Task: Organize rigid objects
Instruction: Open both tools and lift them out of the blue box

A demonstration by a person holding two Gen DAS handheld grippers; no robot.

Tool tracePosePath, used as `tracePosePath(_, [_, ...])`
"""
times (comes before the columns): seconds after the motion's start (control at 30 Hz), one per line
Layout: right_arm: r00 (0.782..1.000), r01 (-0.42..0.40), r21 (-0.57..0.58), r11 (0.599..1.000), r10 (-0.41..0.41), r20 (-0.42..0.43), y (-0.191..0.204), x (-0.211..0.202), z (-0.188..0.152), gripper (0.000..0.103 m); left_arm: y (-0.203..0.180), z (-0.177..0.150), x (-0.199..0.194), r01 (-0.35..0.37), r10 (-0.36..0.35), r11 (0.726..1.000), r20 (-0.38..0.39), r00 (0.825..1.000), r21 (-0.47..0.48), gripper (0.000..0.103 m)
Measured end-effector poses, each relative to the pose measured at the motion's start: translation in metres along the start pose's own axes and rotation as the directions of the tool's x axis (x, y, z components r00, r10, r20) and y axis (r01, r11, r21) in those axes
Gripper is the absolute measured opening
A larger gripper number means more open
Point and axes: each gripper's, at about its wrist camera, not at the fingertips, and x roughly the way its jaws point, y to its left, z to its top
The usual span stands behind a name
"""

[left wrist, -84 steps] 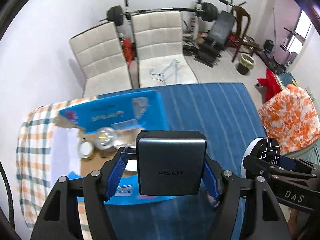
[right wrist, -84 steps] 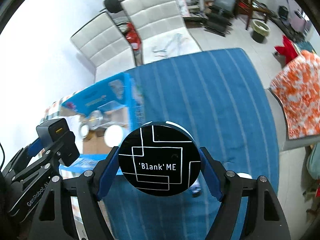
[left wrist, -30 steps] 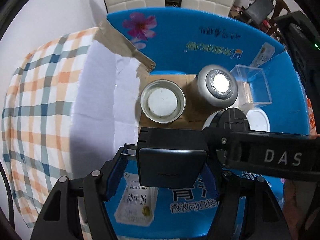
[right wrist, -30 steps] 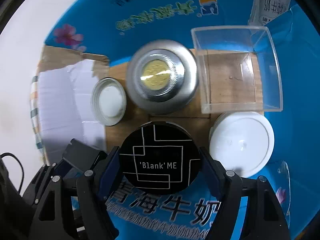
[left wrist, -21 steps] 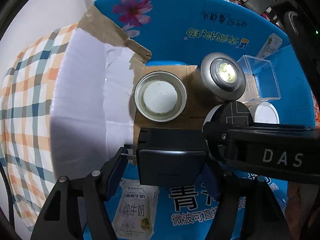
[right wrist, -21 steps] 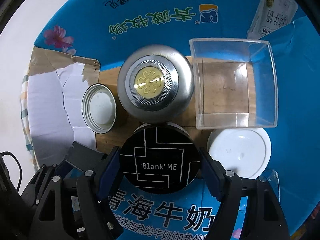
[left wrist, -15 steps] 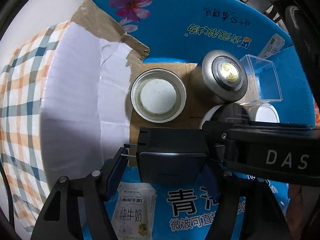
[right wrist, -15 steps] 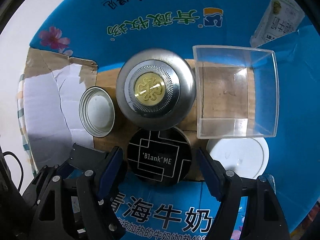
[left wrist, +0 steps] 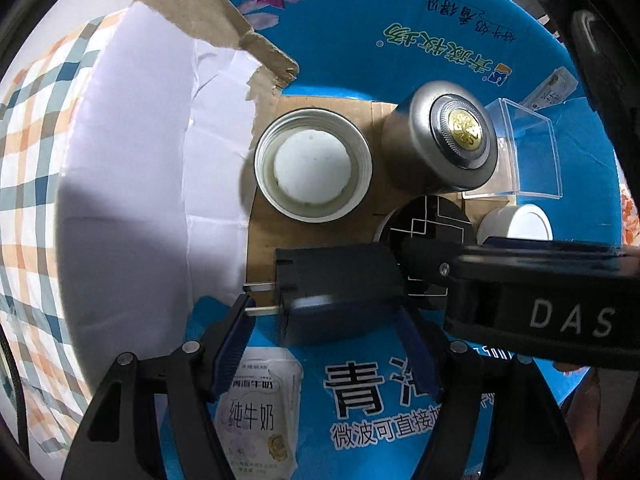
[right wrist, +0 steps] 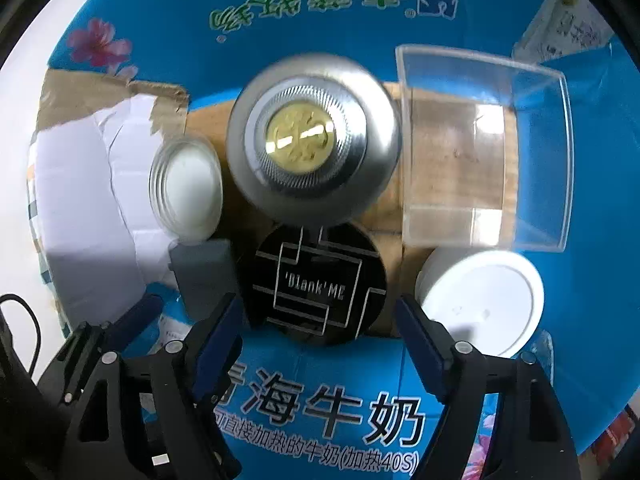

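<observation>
Both grippers hang over a blue milk carton box (left wrist: 440,48) (right wrist: 320,0). My left gripper (left wrist: 326,332) is open; the dark grey charger (left wrist: 340,292) lies in the box between its spread fingers, prongs pointing left. My right gripper (right wrist: 320,328) is open just above the black round tin (right wrist: 318,282) marked 'Blank' ME, which rests on the box floor. The tin shows partly in the left wrist view (left wrist: 432,224), behind the right gripper's body. The charger shows as a grey block in the right wrist view (right wrist: 202,276).
In the box stand a silver round tin with a gold centre (left wrist: 452,140) (right wrist: 312,140), an open jar with a white inside (left wrist: 314,168) (right wrist: 188,192), a clear plastic box (left wrist: 528,148) (right wrist: 480,152) and a white lid (left wrist: 516,224) (right wrist: 480,300). A checked cloth (left wrist: 36,160) lies left.
Both grippers came down into the box. The right one opened and let the black tin go; the left one opened and the charger now lies in the box.
</observation>
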Motion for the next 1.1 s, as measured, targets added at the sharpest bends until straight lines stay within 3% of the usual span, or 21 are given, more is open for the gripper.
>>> tracePosePath(0.2, [0.999,0.006,-0.028,1.0,-0.005,0.037,0.002,-0.011,-0.026,0.084,0.002,-0.008,-0.015,-0.003,0.002,1.0,0.017,1.0,0.026,0.077])
tracePosePath(0.27, [0.998,0.004,-0.042,0.999,-0.002,0.057,0.003,-0.017,-0.036,0.089,-0.001,-0.014,-0.02,-0.016,0.015,0.999,0.025,1.0,0.037,0.094])
tracePosePath(0.3, [0.997,0.028,-0.046,0.999,-0.024,0.074,0.003,-0.02,-0.042,0.101,0.001,-0.017,-0.024,-0.03,0.029,0.999,0.035,0.999,0.041,0.095])
tracePosePath(0.4, [0.988,0.088,-0.064,0.994,-0.079,0.132,0.002,-0.029,-0.054,0.103,0.002,-0.023,-0.038,-0.047,0.045,0.999,0.066,0.997,0.026,0.096])
tracePosePath(0.5, [0.982,0.092,-0.053,0.994,-0.082,0.169,-0.004,-0.04,-0.071,0.103,0.006,-0.03,-0.049,-0.064,0.063,0.998,0.105,0.992,0.006,0.096])
tracePosePath(0.7, [0.951,0.15,-0.058,0.987,-0.128,0.281,-0.014,-0.08,-0.099,0.103,0.008,-0.042,-0.071,-0.1,0.099,0.995,0.181,0.978,-0.002,0.096])
tracePosePath(0.97, [0.907,0.179,-0.058,0.982,-0.142,0.397,-0.026,-0.14,-0.127,0.103,-0.019,-0.047,-0.104,-0.173,0.166,0.985,0.263,0.951,0.004,0.096])
tracePosePath(1.1, [0.893,0.18,-0.066,0.981,-0.135,0.43,-0.025,-0.151,-0.142,0.103,-0.022,-0.057,-0.122,-0.169,0.166,0.985,0.292,0.942,-0.016,0.096])
